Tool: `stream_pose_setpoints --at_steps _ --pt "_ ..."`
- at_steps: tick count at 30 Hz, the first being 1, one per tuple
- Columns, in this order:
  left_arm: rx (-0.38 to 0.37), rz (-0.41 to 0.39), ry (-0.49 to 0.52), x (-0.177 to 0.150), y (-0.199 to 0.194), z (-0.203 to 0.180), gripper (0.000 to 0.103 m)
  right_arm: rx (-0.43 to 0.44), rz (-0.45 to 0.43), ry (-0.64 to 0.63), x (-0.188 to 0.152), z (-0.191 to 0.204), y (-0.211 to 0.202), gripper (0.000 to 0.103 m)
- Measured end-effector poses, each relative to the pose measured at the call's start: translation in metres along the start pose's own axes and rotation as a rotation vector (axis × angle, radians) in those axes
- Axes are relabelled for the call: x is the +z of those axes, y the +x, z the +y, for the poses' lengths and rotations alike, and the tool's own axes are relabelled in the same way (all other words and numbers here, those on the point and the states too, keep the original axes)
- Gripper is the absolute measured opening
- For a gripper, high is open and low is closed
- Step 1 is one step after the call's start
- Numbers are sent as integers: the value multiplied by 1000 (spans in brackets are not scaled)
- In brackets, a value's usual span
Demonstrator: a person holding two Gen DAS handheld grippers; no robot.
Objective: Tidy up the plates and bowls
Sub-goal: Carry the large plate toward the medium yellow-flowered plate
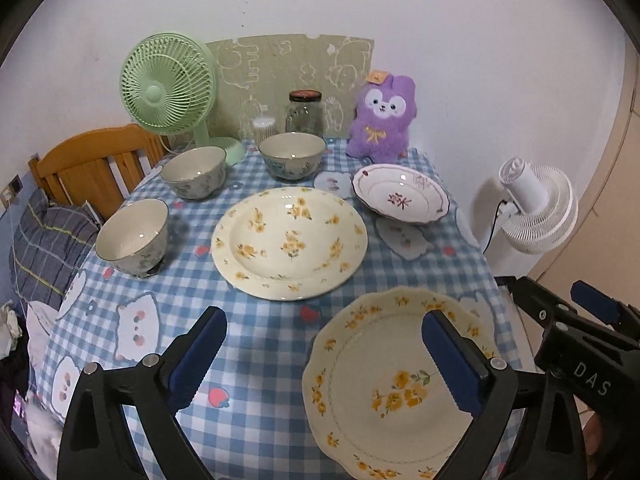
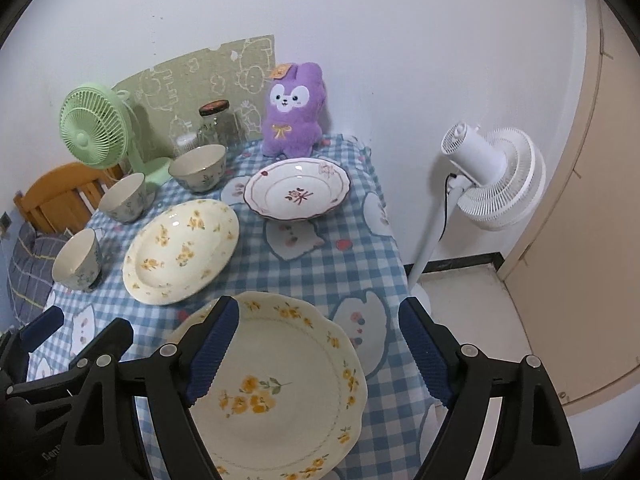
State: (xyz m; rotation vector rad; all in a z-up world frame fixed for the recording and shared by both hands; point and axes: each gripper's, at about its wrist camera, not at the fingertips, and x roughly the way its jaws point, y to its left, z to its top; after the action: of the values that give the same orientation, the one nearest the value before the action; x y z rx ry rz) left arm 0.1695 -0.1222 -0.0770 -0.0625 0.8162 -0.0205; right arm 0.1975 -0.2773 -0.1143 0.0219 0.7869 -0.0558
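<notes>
scalloped plate (image 1: 384, 392) partly hidden (near rim cropped)

This is a home, most likely a bedroom or small living room. A table (image 1: 256, 420) under a blue checked cloth printed with cartoon cats stands against a plain white wall. Behind it sit a green desk fan (image 1: 170, 88), a purple plush toy (image 1: 382, 118) and a glass jar (image 1: 304, 114). A wooden headboard (image 1: 92, 164) with what seems to be plaid bedding (image 1: 48, 248) lies beside it; a white pedestal fan (image 2: 494, 178) stands on the floor.
</notes>
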Motion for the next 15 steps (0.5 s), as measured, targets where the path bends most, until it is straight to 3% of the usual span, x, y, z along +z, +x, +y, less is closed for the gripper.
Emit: stream_pose_setpoints --at_steps 15 --pt "1 -56 -5 38 -26 57 99 0 -64 18 30 59 -29 84"
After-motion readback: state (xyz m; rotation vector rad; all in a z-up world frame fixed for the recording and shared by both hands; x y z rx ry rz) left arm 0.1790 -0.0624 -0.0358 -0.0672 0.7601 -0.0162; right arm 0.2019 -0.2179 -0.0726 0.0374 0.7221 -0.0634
